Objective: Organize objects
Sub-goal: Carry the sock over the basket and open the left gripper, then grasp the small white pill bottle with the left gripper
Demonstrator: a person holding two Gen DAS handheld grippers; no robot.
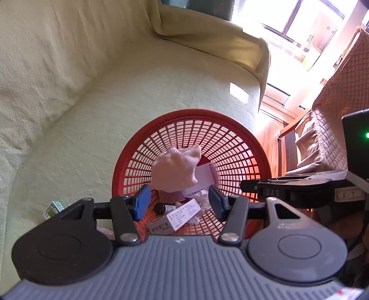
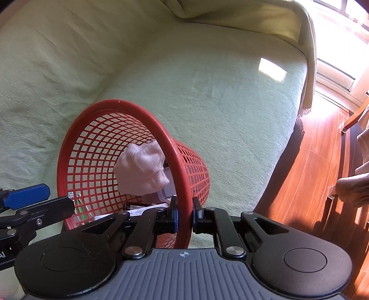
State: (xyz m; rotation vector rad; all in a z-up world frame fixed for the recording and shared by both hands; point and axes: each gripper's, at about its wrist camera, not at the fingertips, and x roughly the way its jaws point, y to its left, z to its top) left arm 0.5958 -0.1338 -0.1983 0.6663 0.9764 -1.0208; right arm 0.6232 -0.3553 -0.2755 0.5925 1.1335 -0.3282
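The red basket is gripped at its rim by the right gripper while a pale sock is released inside from the open left gripper, so another item is likely fetched next.

Red lattice basket, pale-pink sock

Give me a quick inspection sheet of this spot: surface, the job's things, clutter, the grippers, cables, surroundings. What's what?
Surface: sofa under a pale green cover, sunlit patch near its edge.
Job's things: red basket tilted on the seat; inside it a pale sock, a dark vial, a printed box and other packets.
Clutter: small green box on the seat outside the basket.
Grippers: left gripper open over the basket mouth, nothing between its pads; right gripper shut on the basket's rim.
Cables: a dark cable at the right edge of the left view.
Surroundings: wooden floor, bright window, quilted chair.
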